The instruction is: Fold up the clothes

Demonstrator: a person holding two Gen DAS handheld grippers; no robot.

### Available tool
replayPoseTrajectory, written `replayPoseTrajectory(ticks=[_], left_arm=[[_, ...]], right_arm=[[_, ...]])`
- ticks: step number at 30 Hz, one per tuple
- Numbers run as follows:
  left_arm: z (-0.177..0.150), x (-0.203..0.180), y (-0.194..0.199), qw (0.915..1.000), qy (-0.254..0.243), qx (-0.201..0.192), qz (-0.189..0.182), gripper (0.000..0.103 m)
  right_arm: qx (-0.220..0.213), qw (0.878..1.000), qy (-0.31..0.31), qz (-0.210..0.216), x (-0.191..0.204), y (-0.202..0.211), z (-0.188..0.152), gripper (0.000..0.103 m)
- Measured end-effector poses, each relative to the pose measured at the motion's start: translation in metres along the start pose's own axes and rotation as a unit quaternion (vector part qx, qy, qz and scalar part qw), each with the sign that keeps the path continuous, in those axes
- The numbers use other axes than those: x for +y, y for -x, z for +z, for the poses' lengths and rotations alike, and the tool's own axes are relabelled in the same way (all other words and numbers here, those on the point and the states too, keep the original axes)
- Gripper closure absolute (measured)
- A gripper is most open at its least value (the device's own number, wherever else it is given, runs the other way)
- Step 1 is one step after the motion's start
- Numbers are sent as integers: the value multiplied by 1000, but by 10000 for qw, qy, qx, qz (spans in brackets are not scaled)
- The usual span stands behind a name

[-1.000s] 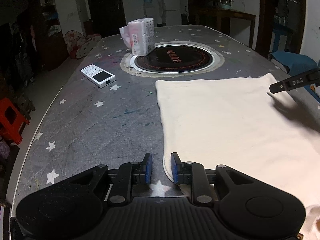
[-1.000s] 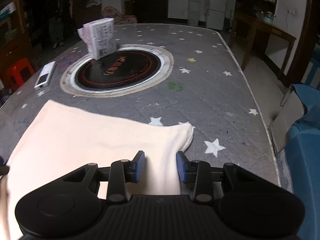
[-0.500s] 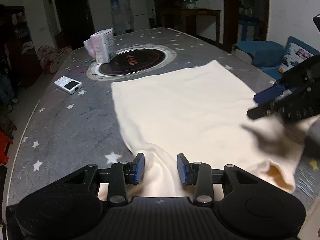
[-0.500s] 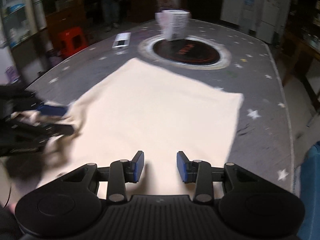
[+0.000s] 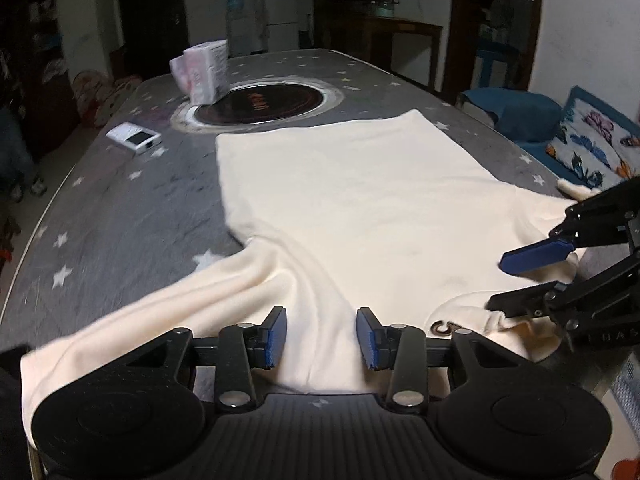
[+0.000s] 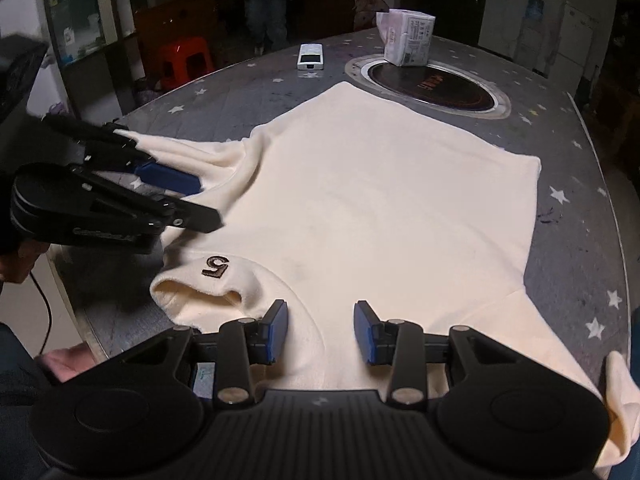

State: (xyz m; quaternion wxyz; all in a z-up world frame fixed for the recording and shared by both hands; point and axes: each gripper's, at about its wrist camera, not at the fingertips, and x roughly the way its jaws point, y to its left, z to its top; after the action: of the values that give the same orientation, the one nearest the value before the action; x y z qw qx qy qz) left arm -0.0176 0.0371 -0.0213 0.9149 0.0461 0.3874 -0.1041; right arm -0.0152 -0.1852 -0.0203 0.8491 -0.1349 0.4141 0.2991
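Note:
A cream T-shirt [image 5: 352, 200] lies spread flat on the grey star-patterned table [image 5: 120, 216], collar end near me, hem towards the far side. It also shows in the right wrist view [image 6: 380, 200], with a brown "5" patch [image 6: 215, 267] at the collar. My left gripper [image 5: 320, 336] is open and empty, low over the shoulder by the left sleeve [image 5: 160, 300]. My right gripper [image 6: 320, 332] is open and empty over the other shoulder. Each gripper shows in the other's view: the right one [image 5: 516, 284] and the left one [image 6: 192, 196].
A round black inset hob [image 5: 260, 102] sits mid-table beyond the shirt. A tissue pack [image 5: 204, 72] stands at its edge and a white remote [image 5: 134, 140] lies to the left. A blue sofa with a cushion [image 5: 592, 152] stands to the right. A red stool [image 6: 186, 60] stands off the table.
Both grippers have pulled back from the shirt's hem corners to its collar end. The sleeves and collar have come into view. Both stay open.

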Motion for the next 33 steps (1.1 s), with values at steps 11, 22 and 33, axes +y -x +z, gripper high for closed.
replayPoseTrajectory(ticks=[11,22,33], left_arm=[[-20,55,34,9932,475,-204,1042,54],[-35,100,37,9796,630,32,1907,54],[-25,99,28,9792,147,-54,2023,97]], right_arm=[[36,9999,91,-65,0,-3,1,59],[37,9999,84,-88,-3,-4,2,54],[29,9999,63,-97,-4,-4,1,52]])
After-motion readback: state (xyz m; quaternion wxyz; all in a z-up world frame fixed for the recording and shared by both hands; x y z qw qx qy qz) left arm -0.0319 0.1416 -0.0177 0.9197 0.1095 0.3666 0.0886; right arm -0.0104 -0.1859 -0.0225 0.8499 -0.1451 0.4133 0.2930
